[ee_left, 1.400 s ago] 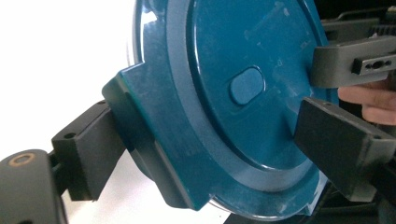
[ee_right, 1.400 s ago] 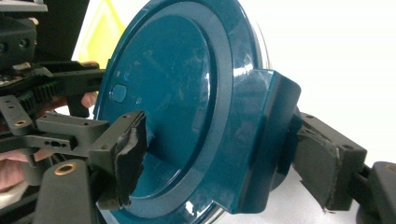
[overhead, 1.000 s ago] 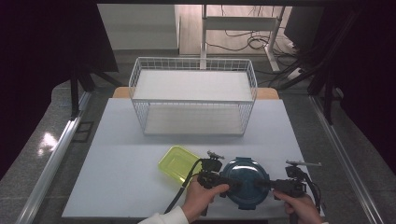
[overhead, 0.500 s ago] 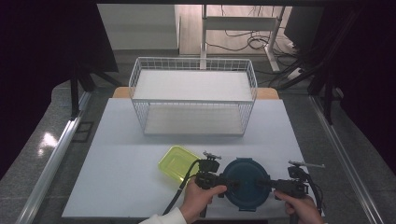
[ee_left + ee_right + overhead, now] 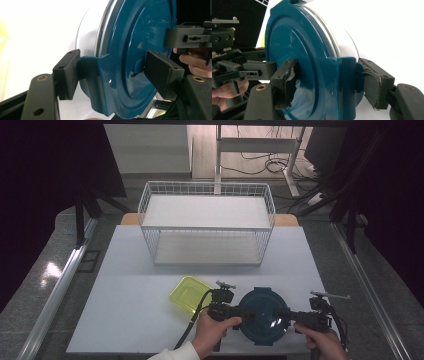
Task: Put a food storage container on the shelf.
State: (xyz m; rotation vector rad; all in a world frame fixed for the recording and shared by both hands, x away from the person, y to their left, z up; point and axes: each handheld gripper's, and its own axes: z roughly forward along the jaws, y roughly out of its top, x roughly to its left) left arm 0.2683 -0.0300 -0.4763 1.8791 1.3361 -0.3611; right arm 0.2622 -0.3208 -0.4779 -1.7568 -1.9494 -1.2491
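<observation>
A: Starting at the left, what lies on the white table (image 5: 125,320)?

B: A yellow-green container (image 5: 189,293) sits at about seven o'clock from the wire basket (image 5: 207,227), empty and open, just beside the left gripper (image 5: 235,312).

A: And that gripper?

B: Its jaws pinch the clip tab at the nine o'clock edge of the round blue-lidded container (image 5: 263,318). In the left gripper view one pad presses the tab's outer face, the other rests on the lid top (image 5: 140,50).

A: Where is the container?

B: On the table near the front edge, at about five o'clock from the basket, between both grippers.

A: The right gripper (image 5: 292,316)?

B: It clamps the tab at three o'clock; in the right gripper view the jaws close on the lid (image 5: 312,75) from both sides.
</observation>
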